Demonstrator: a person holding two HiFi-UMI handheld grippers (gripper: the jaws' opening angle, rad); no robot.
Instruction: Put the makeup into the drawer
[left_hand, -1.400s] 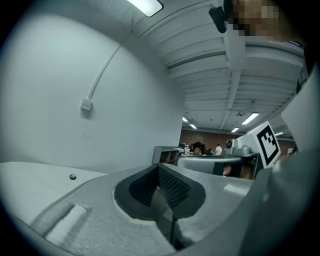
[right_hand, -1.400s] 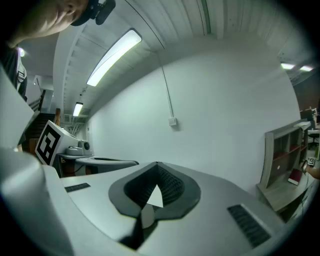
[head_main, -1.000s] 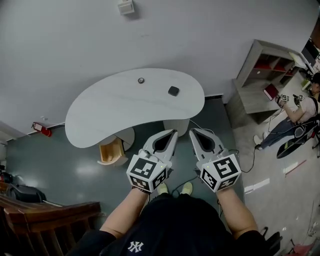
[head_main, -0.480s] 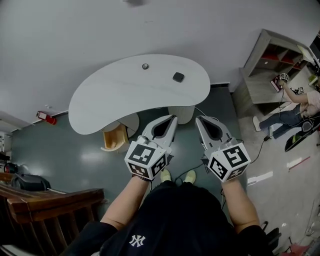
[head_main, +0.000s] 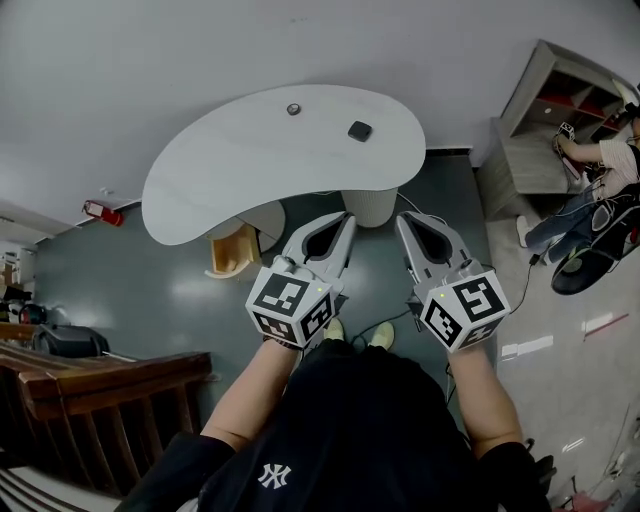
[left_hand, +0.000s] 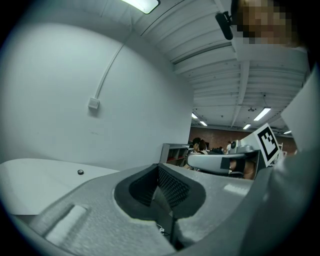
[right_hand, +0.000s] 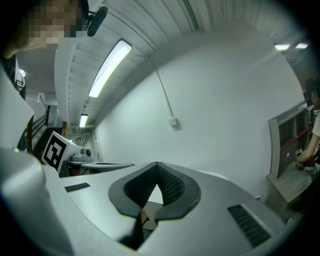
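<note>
White kidney-shaped table (head_main: 200, 190) ahead carries the makeup: a small round piece (head_main: 293, 109), then a dark square compact (head_main: 360, 131), both well apart from me. My left gripper (head_main: 346, 218), clenched empty, lines up closest with the compact; my right gripper (head_main: 403, 218) is likewise clenched empty.

Across the lower centre of the head view, a person is wearing a black short-sleeved T-shirt (head_main: 350, 430) bearing a small white emblem (head_main: 268, 476), and pale shoes (head_main: 381, 334). The left gripper (head_main: 347, 218) and right gripper (head_main: 402, 218) are showing light grey shells, each carrying a white cube (head_main: 290, 308) printed with black square markers. Dark ribbed pads (left_hand: 172, 187) are lining the jaws.
</note>
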